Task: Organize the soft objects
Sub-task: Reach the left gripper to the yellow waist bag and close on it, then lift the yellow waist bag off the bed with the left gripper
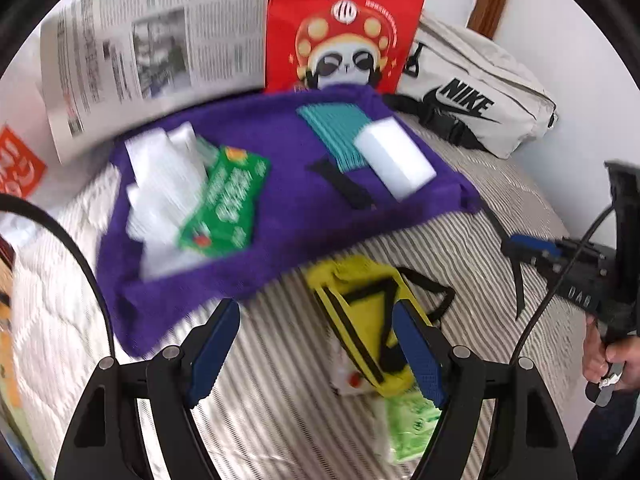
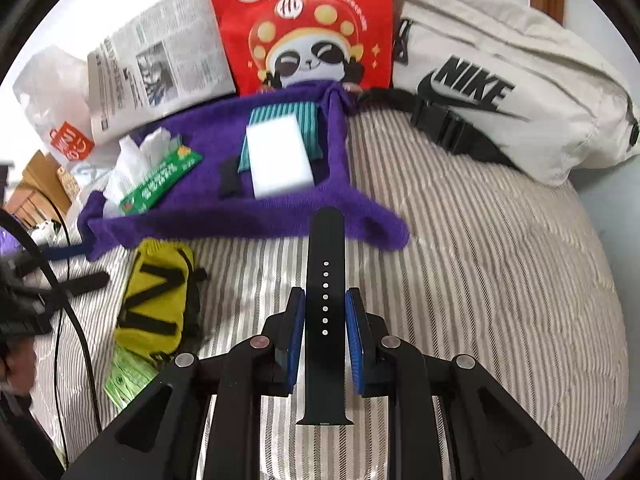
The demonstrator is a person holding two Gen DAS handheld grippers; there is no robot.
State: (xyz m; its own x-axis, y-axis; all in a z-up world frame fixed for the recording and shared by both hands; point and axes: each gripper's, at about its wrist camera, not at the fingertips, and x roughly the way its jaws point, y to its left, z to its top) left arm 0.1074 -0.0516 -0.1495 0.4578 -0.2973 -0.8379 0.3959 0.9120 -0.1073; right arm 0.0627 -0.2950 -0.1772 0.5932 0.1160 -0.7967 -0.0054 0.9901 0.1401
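Observation:
A purple towel (image 1: 288, 216) (image 2: 280, 208) lies on the striped bed. On it sit a white sponge (image 1: 394, 158) (image 2: 280, 160), a teal striped cloth (image 1: 332, 128) (image 2: 308, 120), a green tissue pack (image 1: 224, 208) (image 2: 160, 184) and a short black strap piece (image 1: 344, 184) (image 2: 229, 178). My right gripper (image 2: 325, 316) is shut on a black watch band (image 2: 325, 280) and holds it just before the towel's near edge. My left gripper (image 1: 316, 344) is open above a yellow pouch (image 1: 372, 320) (image 2: 156, 296); its right finger (image 1: 420, 360) overlaps the pouch.
A red panda paper bag (image 1: 344, 20) (image 2: 304, 20), a newspaper (image 1: 152, 48) (image 2: 160, 60) and a white Nike waist bag (image 1: 480, 92) (image 2: 500, 84) line the back. A second green tissue pack (image 1: 412, 424) (image 2: 128, 376) lies under the pouch. Cardboard boxes (image 2: 40, 184) stand at left.

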